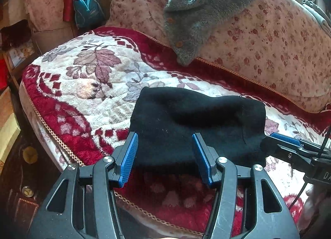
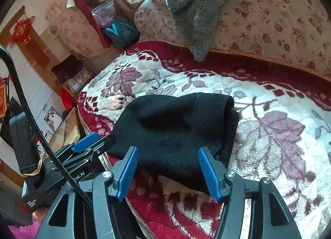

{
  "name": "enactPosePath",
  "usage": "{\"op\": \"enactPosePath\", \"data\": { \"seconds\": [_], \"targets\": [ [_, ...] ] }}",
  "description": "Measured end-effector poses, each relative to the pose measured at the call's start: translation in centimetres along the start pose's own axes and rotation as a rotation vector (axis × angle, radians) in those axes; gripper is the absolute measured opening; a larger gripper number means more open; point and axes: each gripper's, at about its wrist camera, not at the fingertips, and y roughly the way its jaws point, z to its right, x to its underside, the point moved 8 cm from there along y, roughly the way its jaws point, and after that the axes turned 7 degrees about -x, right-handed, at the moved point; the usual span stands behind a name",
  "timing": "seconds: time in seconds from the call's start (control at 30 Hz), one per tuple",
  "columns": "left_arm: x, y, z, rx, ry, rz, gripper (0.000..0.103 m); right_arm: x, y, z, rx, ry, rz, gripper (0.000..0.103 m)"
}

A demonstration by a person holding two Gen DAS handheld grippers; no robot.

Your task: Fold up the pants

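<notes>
The black pants (image 1: 194,127) lie folded into a compact bundle on the red-and-cream floral blanket (image 1: 86,77) that covers the sofa seat, just ahead of both claws. The left claw (image 1: 165,157) stands open, its blue pads spread wide, nothing between them; the near edge of the pants sits just beyond its fingertips, and the bundle runs off to its right. The right claw (image 2: 168,171) is likewise open and empty, its pads apart, with the near edge of the pants (image 2: 175,131) reaching in between its tips; I cannot tell whether cloth and pads touch. From the right wrist view the bundle shows a ribbed band at its far right end. Each claw appears at the edge of the other's view, close beside the pants. Beyond the pants, well apart from both claws, a grey fleece garment (image 1: 202,11) with brown buttons hangs over the floral sofa back (image 1: 269,38)
</notes>
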Motion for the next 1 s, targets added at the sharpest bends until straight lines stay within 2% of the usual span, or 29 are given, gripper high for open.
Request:
{"op": "enactPosePath", "data": {
  "seconds": [1.0],
  "targets": [
    [-0.1, -0.5, -0.6, -0.017, 0.004, 0.016, 0.055, -0.2, 1.1, -0.8, 0.006, -0.019, -0.022, 0.059]
  ]
}}
